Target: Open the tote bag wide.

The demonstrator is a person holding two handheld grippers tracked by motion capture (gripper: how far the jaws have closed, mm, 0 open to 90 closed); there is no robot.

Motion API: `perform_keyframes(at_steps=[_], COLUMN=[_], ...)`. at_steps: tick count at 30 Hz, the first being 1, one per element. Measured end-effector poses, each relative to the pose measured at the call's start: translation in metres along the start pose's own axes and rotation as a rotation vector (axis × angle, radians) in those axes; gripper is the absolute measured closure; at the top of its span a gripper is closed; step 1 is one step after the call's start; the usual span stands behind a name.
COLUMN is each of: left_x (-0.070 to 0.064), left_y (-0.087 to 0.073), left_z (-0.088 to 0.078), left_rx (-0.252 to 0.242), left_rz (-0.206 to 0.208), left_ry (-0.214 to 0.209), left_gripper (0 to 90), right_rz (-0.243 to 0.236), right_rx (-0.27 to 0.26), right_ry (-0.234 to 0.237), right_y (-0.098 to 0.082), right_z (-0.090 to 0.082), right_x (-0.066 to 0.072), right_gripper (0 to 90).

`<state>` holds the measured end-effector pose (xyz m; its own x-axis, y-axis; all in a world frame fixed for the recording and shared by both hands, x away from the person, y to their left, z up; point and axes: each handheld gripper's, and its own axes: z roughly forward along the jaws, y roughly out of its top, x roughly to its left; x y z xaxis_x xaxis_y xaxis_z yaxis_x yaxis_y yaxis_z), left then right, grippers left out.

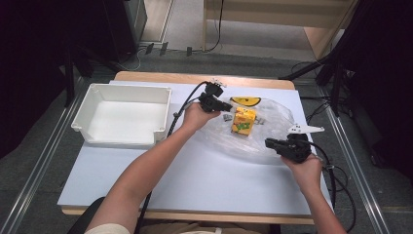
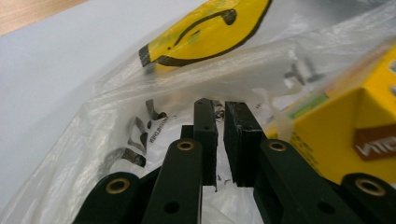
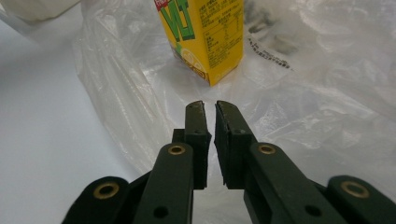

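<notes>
A clear plastic bag [image 1: 275, 119] lies on the right half of the table, with a yellow drink carton [image 1: 244, 121] standing inside it. The bag bears a yellow smiley print [image 1: 245, 101] at its far edge. My left gripper [image 1: 229, 106] points at the bag's left side. In the left gripper view its jaws [image 2: 220, 105] stand a narrow gap apart against the film [image 2: 116, 140], beside the carton [image 2: 355, 126] and below the print [image 2: 205, 32]. My right gripper [image 1: 268, 142] is at the bag's near edge. Its jaws [image 3: 210, 105] are slightly apart over film [image 3: 327, 93], facing the carton [image 3: 205, 37].
An empty white tray [image 1: 122, 88] sits at the table's back left. The pale blue tabletop [image 1: 195, 175] stretches bare between the tray and the person's forearms. Cables trail from both grippers, and a dark stand rises off the table's right.
</notes>
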<state>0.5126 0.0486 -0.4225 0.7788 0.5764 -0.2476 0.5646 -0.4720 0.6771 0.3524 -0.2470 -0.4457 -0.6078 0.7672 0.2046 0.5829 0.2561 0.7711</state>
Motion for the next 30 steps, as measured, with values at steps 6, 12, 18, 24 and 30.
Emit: perform_keyframes(at_steps=[6,12,18,24,30], left_x=[-0.006,-0.013,-0.019,-0.025,-0.030], left_y=[-0.005,-0.012,-0.018,-0.026,-0.031], left_z=[-0.014,-0.024,-0.032,-0.040,-0.046], left_rx=[-0.016,-0.023,-0.014,-0.025,-0.030], left_rz=[0.019,0.041,0.068,0.095,0.119], left_ry=[-0.017,-0.026,-0.053,-0.093,-0.091], left_gripper=[79.0,66.7,52.8,39.9,38.9], right_rz=[-0.014,-0.022,-0.017,-0.016,-0.020], right_rx=[-0.008,-0.015,-0.017,0.013,-0.023], right_ry=[-0.004,0.025,0.031,0.054,0.077], right_y=[0.003,0.003,0.002,-0.001,-0.001], right_z=[-0.004,-0.006,-0.006,-0.007,-0.007], right_x=[0.006,0.006,0.008,0.013,0.018], right_gripper=[75.3,55.2,46.6,41.2,42.3])
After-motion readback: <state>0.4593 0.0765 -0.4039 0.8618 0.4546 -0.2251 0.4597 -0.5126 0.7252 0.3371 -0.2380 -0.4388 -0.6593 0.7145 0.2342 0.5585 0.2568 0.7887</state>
